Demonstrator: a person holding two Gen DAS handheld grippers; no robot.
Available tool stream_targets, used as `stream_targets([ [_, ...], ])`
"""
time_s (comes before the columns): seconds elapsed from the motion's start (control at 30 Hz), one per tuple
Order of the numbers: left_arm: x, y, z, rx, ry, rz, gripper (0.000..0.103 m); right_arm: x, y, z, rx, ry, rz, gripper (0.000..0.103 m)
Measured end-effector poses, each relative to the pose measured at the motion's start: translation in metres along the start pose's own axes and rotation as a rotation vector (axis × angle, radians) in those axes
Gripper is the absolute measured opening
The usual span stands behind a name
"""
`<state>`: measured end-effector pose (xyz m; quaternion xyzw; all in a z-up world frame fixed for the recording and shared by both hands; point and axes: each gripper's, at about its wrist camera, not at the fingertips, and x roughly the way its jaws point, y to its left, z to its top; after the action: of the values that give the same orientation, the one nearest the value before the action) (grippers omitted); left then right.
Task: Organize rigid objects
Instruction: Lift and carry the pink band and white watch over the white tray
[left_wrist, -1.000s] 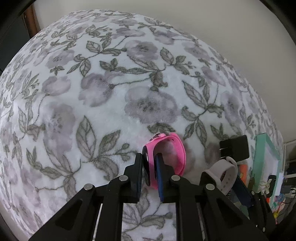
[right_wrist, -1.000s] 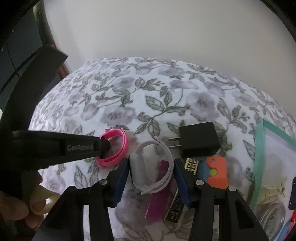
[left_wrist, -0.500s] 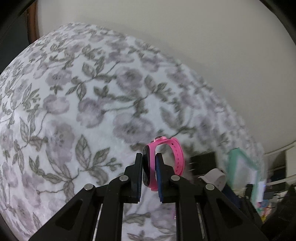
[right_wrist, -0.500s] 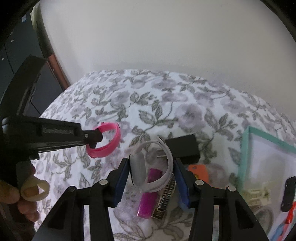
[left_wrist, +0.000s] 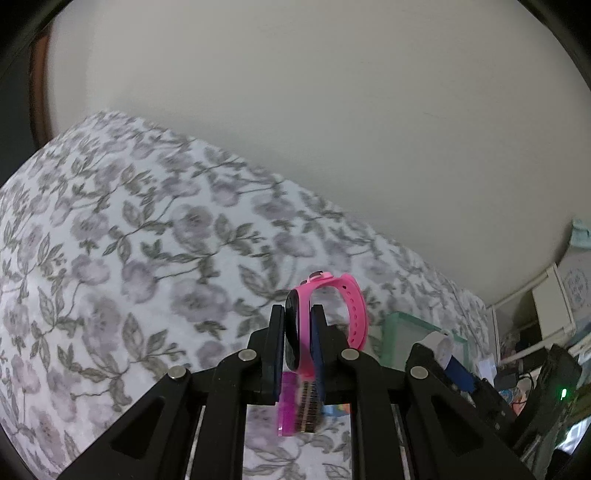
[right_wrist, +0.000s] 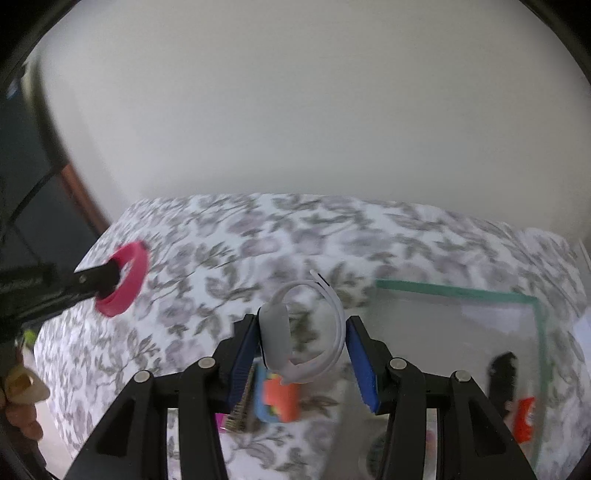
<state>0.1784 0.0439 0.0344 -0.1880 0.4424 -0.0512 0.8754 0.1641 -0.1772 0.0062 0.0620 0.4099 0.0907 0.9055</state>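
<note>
My left gripper (left_wrist: 298, 325) is shut on a pink smartwatch (left_wrist: 343, 306) and holds it in the air above the floral cloth (left_wrist: 147, 258); the watch's black face sits between the pads. It also shows in the right wrist view (right_wrist: 125, 280) at the left. My right gripper (right_wrist: 301, 343) is shut on a white smartwatch (right_wrist: 295, 332), lifted above the table, its strap loop against the right pad. A clear box with a green rim (right_wrist: 458, 293) lies to the right, and also shows in the left wrist view (left_wrist: 406, 321).
Below my right gripper lie an orange and blue piece (right_wrist: 279, 400), a patterned bar (right_wrist: 240, 413) and a magenta piece (left_wrist: 288, 406). The box holds a black item (right_wrist: 500, 376) and an orange item (right_wrist: 524, 421). A wall stands behind the table; cluttered shelves (left_wrist: 546, 332) are at right.
Both grippers have risen from the cloth with their watches and swung toward the green-rimmed box. The black charger has dropped out of view.
</note>
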Motion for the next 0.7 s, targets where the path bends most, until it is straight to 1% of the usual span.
stream_targets([
  [0.17, 0.0, -0.034, -0.007, 0.076, -0.006, -0.033, 0.014, -0.014, -0.042, 0.004, 0.083, 0.001, -0.066, 0.051],
  [0.23, 0.001, -0.049, -0.011, 0.109, -0.007, -0.036, 0.014, -0.019, -0.057, 0.004, 0.115, 0.005, -0.081, 0.051],
  [0.43, 0.012, -0.097, -0.03, 0.208, 0.016, -0.081, 0.014, -0.033, -0.091, 0.002, 0.173, 0.004, -0.142, 0.051],
  [0.53, 0.02, -0.124, -0.044, 0.276, 0.022, -0.08, 0.014, -0.038, -0.105, 0.0, 0.201, 0.0, -0.145, 0.051],
  [0.6, 0.027, -0.142, -0.055, 0.321, 0.033, -0.097, 0.014, -0.042, -0.114, -0.002, 0.217, -0.001, -0.143, 0.051],
  [0.7, 0.039, -0.165, -0.072, 0.382, 0.05, -0.103, 0.014, -0.047, -0.125, -0.005, 0.228, 0.001, -0.16, 0.052],
])
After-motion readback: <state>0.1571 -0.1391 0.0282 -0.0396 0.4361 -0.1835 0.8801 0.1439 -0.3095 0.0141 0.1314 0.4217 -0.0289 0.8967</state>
